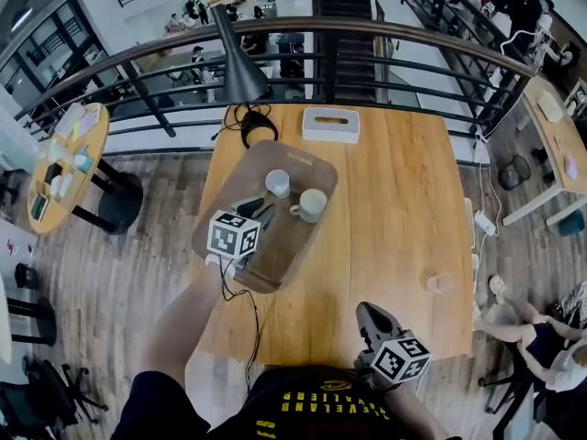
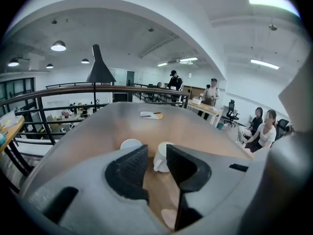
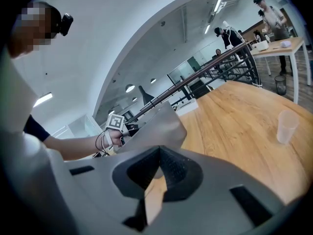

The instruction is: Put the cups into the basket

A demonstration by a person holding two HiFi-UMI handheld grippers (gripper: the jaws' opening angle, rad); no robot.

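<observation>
A wooden table (image 1: pixel 394 209) stood beside a mezzanine railing (image 1: pixel 367 35). Two white cups (image 1: pixel 278 183) sat inside the grey basket (image 1: pixel 284 246). The left gripper (image 1: pixel 257 211) hung over the basket, jaws apart and empty. The right gripper (image 1: pixel 371 317) was clenched on nothing.

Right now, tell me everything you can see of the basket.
The basket is a translucent grey-brown tub with rounded corners, plastic by its look, sitting skewed on the wooden table. It is open-topped and holds two white cups upright: a small one and a handled mug, apart from each other. The left claw hangs over its near half, jaws apart, gripping nothing.
</observation>
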